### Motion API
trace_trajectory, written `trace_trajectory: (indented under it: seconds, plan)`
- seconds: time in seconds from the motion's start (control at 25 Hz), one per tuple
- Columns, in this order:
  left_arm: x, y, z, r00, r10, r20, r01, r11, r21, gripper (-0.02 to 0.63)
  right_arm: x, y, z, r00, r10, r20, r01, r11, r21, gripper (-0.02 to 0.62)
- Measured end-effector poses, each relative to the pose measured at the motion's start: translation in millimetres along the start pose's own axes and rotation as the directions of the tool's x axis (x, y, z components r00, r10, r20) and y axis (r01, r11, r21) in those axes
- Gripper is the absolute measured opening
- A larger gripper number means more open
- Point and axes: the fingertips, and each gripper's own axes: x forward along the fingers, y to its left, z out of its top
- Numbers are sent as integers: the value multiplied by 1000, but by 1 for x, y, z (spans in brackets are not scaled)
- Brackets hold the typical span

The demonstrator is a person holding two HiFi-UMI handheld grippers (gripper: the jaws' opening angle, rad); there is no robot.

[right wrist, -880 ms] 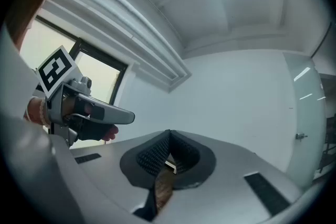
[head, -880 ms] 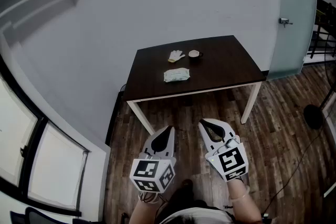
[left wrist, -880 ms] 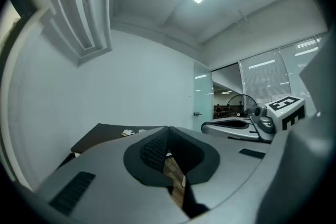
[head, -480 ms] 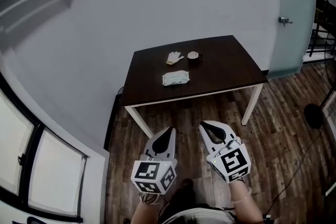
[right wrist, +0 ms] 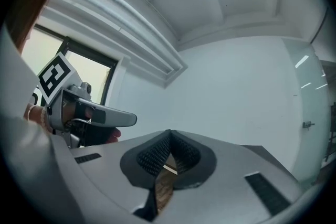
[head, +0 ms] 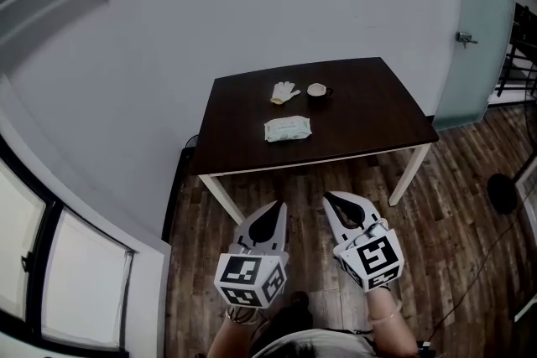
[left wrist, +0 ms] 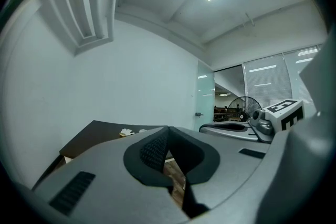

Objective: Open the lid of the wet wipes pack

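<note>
The wet wipes pack (head: 287, 128), pale green and flat, lies near the middle of a dark table (head: 369, 113) in the head view. My left gripper (head: 277, 205) and right gripper (head: 329, 199) hang side by side over the wooden floor, well short of the table's front edge. Both point level toward the table. Each has its jaws shut with nothing between them. In the left gripper view the black pads (left wrist: 152, 149) meet at the tip and the table (left wrist: 97, 131) shows far off. In the right gripper view the pads (right wrist: 155, 155) also meet.
A white glove (head: 284, 91) and a small cup (head: 317, 90) sit at the table's far side. A plain wall stands behind the table. A glass door (head: 482, 21) and a floor fan (head: 503, 189) are to the right, windows (head: 50, 264) to the left.
The table and pack sit slightly lower and further right in the head view. Both grippers keep their places in front of the person, still shut.
</note>
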Motion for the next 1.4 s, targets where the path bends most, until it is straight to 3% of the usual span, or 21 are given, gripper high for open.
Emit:
trace_trajectory:
  seconds: [0.64,1.4]
  plan:
    - [72,117,26,999,-42,10,42,999,4,14,135,-24,6,999,-47,-8,47,999,-2,0]
    - [189,169,12,998,-50,-29,49,998,-27,14,234,-94,-19,1000,-27,-14,28,999,20,2]
